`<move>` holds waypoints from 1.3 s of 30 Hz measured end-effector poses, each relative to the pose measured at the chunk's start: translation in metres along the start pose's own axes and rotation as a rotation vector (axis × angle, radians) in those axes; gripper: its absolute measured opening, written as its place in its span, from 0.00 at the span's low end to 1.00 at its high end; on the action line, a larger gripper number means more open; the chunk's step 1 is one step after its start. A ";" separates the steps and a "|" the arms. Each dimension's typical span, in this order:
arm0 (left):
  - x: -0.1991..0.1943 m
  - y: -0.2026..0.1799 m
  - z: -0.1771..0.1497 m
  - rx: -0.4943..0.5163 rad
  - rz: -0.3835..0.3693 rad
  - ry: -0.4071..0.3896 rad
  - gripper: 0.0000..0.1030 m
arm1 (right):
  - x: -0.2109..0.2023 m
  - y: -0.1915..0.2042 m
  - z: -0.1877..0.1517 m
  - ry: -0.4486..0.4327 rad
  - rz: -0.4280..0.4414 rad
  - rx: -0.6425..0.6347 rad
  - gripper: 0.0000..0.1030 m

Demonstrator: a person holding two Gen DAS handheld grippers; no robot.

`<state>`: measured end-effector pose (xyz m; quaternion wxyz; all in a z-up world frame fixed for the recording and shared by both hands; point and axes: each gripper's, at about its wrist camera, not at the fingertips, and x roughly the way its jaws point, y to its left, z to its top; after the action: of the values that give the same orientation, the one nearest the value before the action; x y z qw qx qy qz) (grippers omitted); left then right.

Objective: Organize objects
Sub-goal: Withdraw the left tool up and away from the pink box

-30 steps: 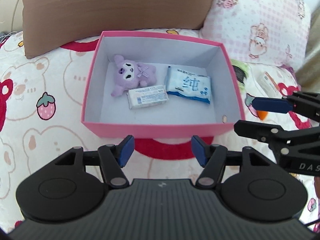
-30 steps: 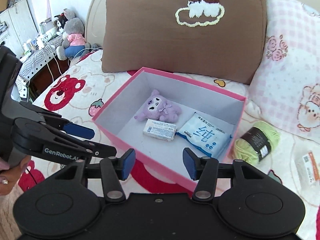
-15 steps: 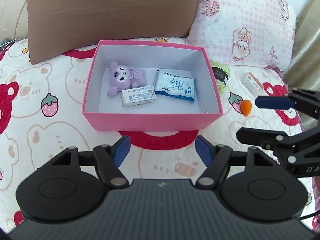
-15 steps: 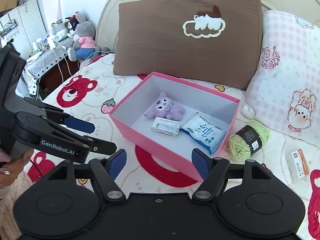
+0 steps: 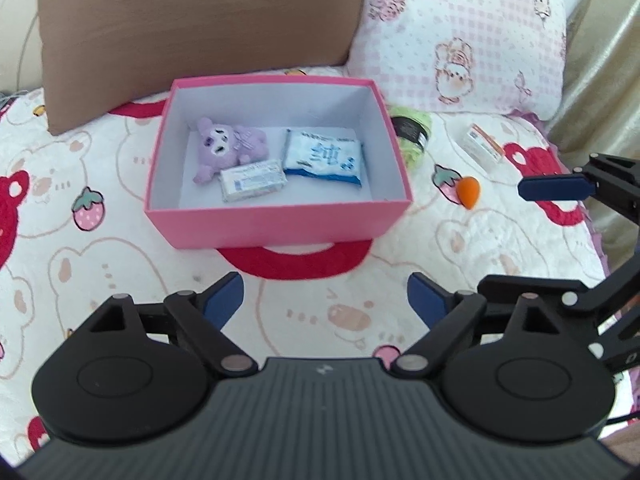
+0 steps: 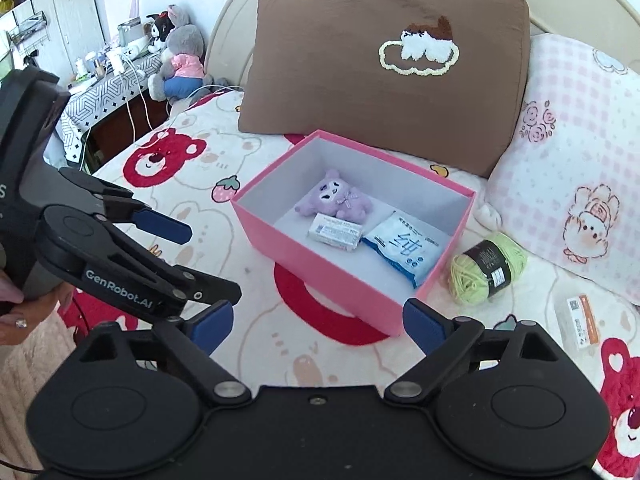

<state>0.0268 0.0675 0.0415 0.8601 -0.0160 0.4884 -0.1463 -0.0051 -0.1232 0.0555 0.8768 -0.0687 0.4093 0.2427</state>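
Note:
A pink box [image 5: 276, 222] [image 6: 328, 264] sits on the bedspread and holds a purple plush toy [image 5: 228, 148] [image 6: 334, 200], a small white packet [image 5: 253, 179] [image 6: 335, 232] and a blue-and-white tissue pack [image 5: 324, 156] [image 6: 406, 250]. To the box's right lie a green yarn ball [image 5: 412, 134] [image 6: 486, 268], a small orange-and-white carton [image 5: 482, 147] [image 6: 579, 322] and an orange teardrop sponge [image 5: 468, 192]. My left gripper [image 5: 325, 300] hangs back from the box's front wall, jaws opening with nothing between them. My right gripper [image 6: 316, 324] is near the box's right front corner, jaws opening, also empty.
A brown pillow [image 6: 384, 76] and a pink checked pillow [image 5: 460, 36] lean behind the box. A side table with plush toys [image 6: 176, 64] and cables stands left of the bed. A hand [image 6: 12, 312] holds the left gripper at the left edge of the right wrist view.
Both grippers have drawn back and up from the box, which now looks smaller and farther. The jaws of both have spread much wider.

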 end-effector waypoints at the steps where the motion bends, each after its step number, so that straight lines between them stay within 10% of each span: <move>1: 0.001 -0.002 -0.001 -0.004 -0.003 0.001 0.92 | -0.001 0.000 -0.002 0.002 -0.007 -0.004 0.91; 39: 0.055 -0.096 -0.014 0.140 0.015 0.055 0.96 | -0.045 -0.075 -0.092 -0.127 -0.172 0.081 0.91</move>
<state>0.0181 -0.0377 0.0047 0.8465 0.0520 0.5005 -0.1741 -0.0567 -0.2344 0.0228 0.9206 -0.0526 0.3551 0.1537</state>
